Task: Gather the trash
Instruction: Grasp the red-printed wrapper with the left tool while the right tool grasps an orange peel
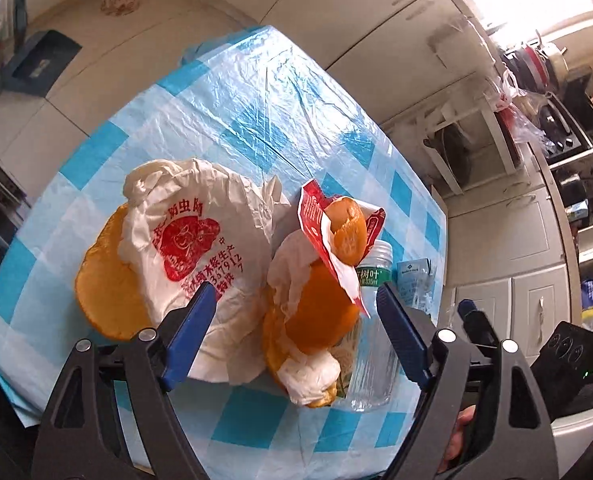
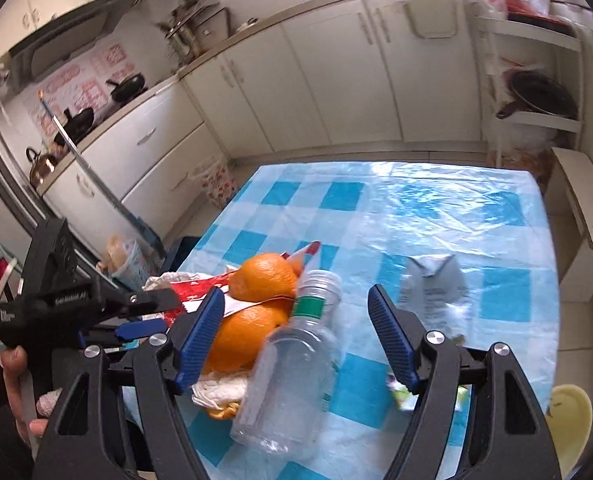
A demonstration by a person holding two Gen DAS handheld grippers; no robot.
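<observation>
Trash is piled on a table with a blue-and-white checked plastic cloth [image 1: 280, 92]. A crumpled white bag with red print [image 1: 184, 248] covers an orange peel [image 1: 104, 300]. Beside it lie more orange peels [image 1: 320, 316], a red wrapper [image 1: 316, 216] and a clear plastic bottle [image 1: 372, 364] on its side. My left gripper [image 1: 294, 288] hangs open above the pile, holding nothing. In the right wrist view, my right gripper [image 2: 295, 292] is open over the bottle [image 2: 292, 360] and the orange peels [image 2: 256, 280], its pads apart from both. A crumpled small carton [image 2: 432, 284] lies to the right.
A green scrap [image 2: 400, 392] lies on the checked cloth [image 2: 416, 200] by the right finger. A yellow object [image 2: 568, 412] sits at the lower right. Past the table stand kitchen cabinets [image 2: 336, 80], a white shelf rack [image 2: 536, 120], a cardboard box [image 2: 584, 216] and a floral bag [image 2: 216, 184] on the floor.
</observation>
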